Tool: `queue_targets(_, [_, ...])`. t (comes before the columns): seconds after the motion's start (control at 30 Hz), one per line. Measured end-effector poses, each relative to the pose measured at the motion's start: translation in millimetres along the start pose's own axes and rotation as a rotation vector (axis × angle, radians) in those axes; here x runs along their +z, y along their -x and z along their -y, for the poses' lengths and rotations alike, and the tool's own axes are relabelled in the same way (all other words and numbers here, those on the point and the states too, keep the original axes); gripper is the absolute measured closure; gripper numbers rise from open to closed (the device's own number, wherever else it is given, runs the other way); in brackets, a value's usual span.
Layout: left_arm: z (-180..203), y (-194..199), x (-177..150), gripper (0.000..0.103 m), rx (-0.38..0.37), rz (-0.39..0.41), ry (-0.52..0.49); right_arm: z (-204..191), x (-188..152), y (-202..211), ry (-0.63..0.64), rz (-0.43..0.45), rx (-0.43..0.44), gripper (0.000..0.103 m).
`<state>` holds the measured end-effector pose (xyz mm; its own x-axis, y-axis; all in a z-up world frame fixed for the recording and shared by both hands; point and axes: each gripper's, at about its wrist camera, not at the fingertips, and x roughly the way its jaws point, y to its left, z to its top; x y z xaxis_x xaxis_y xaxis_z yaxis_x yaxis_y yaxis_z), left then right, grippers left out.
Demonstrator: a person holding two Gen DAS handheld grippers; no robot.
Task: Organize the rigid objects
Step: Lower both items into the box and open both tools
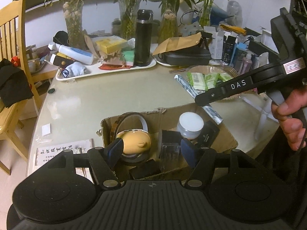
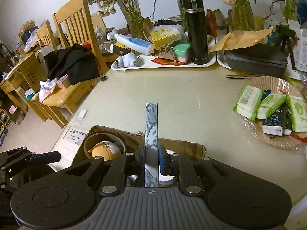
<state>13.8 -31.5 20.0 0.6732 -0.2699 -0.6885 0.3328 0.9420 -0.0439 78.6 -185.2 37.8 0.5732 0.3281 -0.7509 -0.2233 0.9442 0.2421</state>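
Right wrist view: right gripper (image 2: 151,162) jaws clamp the marbled bar (image 2: 151,126) above the cardboard box (image 2: 184,145), likely for dropping in; left gripper (image 1: 151,150) jaws gape, empty.

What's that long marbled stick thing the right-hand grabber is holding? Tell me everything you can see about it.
The marbled bar is a long, slim, straight-edged block, white with blue-grey veining like printed stone; its real material is unclear. The right gripper is shut on its near part, so it juts forward over the cardboard box and the table. In the left wrist view its far end seems to reach the tabletop beside the box. Only the gripper's pads clearly touch it.
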Motion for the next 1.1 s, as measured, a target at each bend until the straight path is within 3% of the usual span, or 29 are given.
queue_targets(0.47, [-5, 2, -3, 0.038, 0.001, -0.008, 0.036, -22, -6, 9, 0.103, 0.061, 0.019, 0.086])
queue_targets(0.57, [-6, 4, -4, 0.038, 0.000, -0.007, 0.046, -28, -10, 2, 0.152, 0.021, -0.003, 0.085])
queue_targets(0.63, [-7, 4, -5, 0.038, 0.001, -0.010, 0.049, -32, -13, -6, 0.190, -0.024, -0.040, 0.069])
queue_targets(0.73, [-8, 4, -5, 0.038, -0.001, -0.008, 0.052, -36, -14, 1, 0.212, 0.017, -0.033, 0.052])
queue_targets(0.87, [-9, 4, -4, 0.038, -0.001, -0.008, 0.057, -34, -13, 2, 0.195, 0.027, -0.035, 0.044])
queue_targets(1.0, [-9, 4, -4, 0.038, -0.002, -0.008, 0.058, -37, -14, 1, 0.212, 0.030, -0.063, 0.011])
queue_targets(1.1, [-8, 4, -4, 0.038, 0.002, -0.008, 0.058, -36, -14, 3, 0.202, 0.044, -0.090, 0.003])
